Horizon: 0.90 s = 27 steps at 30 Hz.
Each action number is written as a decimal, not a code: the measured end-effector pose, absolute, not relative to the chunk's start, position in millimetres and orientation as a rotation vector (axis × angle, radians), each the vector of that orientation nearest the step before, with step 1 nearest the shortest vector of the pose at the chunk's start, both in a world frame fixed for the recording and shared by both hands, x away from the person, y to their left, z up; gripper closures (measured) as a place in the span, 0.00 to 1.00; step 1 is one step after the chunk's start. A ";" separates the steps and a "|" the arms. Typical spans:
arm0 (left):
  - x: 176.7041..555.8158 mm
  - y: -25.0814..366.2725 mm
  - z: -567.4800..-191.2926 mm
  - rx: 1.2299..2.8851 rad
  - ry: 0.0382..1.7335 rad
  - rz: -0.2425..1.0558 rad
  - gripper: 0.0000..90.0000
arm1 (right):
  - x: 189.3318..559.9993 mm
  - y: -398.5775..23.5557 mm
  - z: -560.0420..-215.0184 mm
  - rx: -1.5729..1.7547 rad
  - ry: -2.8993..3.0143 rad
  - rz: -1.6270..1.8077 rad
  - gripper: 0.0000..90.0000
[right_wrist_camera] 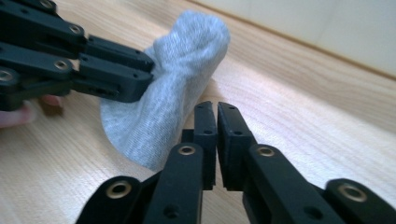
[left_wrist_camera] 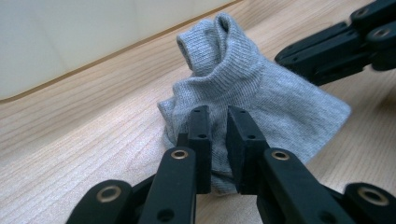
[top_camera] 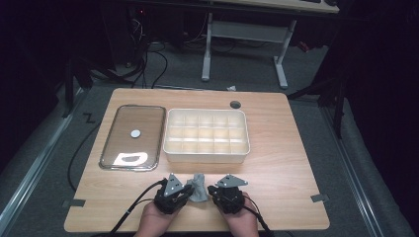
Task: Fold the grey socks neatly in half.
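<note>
A grey sock (top_camera: 198,186) stands bunched up on the wooden table near its front edge, between the two hand-held grippers. My left gripper (left_wrist_camera: 218,114) is shut on the sock's (left_wrist_camera: 261,93) lower edge, with grey fabric pinched between its jaws. In the high view this gripper (top_camera: 187,190) sits just left of the sock. My right gripper (right_wrist_camera: 215,108) is shut with nothing between its jaws, just right of the sock's (right_wrist_camera: 177,84) hem. In the high view it (top_camera: 213,191) sits at the sock's right side.
A white box (top_camera: 206,157) divided into several compartments stands behind the sock in mid-table. To its left lies a metal tray with a clear lid (top_camera: 123,123). A dark round hole (top_camera: 235,104) sits near the table's far edge. Bare wood lies to the right.
</note>
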State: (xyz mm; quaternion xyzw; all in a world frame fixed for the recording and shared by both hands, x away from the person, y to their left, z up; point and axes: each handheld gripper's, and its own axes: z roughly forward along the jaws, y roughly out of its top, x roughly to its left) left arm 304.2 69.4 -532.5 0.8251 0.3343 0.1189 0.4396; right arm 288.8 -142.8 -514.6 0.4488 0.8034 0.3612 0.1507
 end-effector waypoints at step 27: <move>300.9 71.9 -528.5 1.988 0.838 0.289 0.80 | 292.9 -124.3 -510.5 1.216 2.325 1.062 0.98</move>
